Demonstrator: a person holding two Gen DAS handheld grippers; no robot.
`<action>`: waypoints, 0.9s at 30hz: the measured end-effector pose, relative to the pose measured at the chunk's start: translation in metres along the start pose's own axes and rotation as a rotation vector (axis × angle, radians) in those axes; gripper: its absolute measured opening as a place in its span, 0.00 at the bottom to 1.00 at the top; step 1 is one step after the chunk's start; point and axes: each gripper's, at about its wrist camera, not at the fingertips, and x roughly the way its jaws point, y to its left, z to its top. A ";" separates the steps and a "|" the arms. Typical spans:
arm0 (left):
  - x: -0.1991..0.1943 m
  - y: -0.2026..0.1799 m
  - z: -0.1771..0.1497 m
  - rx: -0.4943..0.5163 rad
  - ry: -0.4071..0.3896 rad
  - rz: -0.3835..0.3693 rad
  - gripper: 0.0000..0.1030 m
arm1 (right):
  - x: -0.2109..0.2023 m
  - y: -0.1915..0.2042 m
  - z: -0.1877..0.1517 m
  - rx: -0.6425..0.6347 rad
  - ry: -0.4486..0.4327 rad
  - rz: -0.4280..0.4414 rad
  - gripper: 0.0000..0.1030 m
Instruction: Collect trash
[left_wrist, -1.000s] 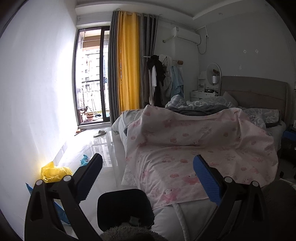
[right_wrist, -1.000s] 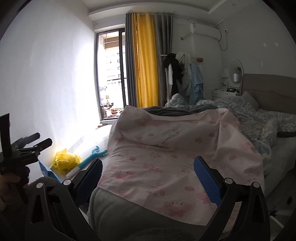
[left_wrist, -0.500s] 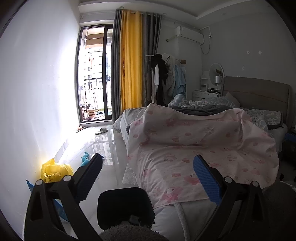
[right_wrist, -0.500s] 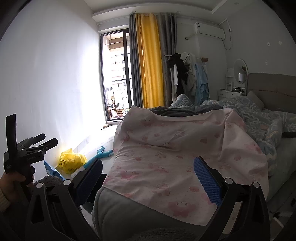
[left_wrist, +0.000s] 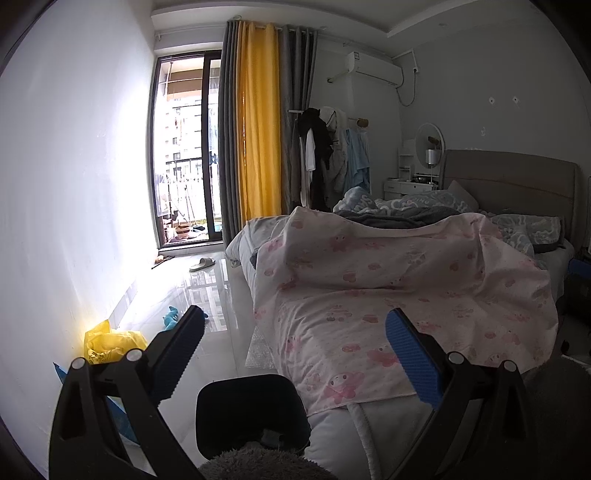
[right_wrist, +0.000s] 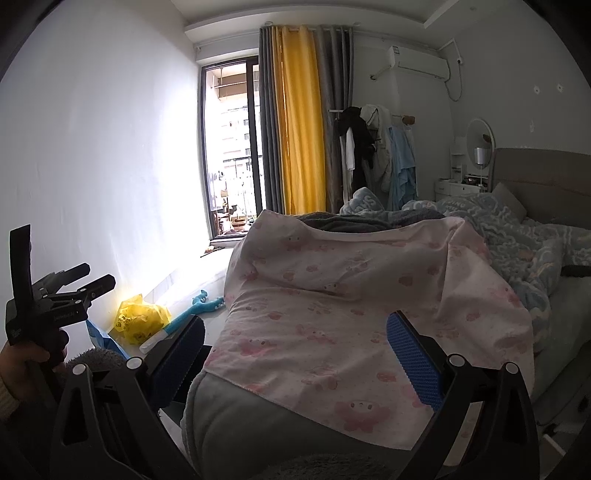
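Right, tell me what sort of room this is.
A lived-in bedroom, most likely in a flat. An unmade bed with a grey padded headboard and a pink cartoon-print sheet fills the middle, clothes hang on a rack by the yellow curtain, and a glass balcony door faces other buildings.

Little can be read here. The grey-blue duvet (right_wrist: 517, 236) on the bed carries large pale lettering, but folds break it up and no whole word comes clear. The yellow plastic bag (right_wrist: 138, 319) by the wall bears a small dark print, too blurred to make out. A tiny white inscription on the left gripper (right_wrist: 83, 282) is likewise illegible
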 end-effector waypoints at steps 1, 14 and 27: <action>0.000 0.000 0.000 0.000 0.000 0.000 0.97 | 0.000 0.000 0.000 -0.001 0.000 -0.001 0.97; 0.000 0.000 0.000 0.000 0.000 0.000 0.97 | 0.000 0.000 0.000 0.005 -0.001 -0.001 0.97; 0.000 0.000 -0.001 0.000 0.000 0.000 0.97 | 0.000 0.000 0.000 0.005 0.000 0.000 0.97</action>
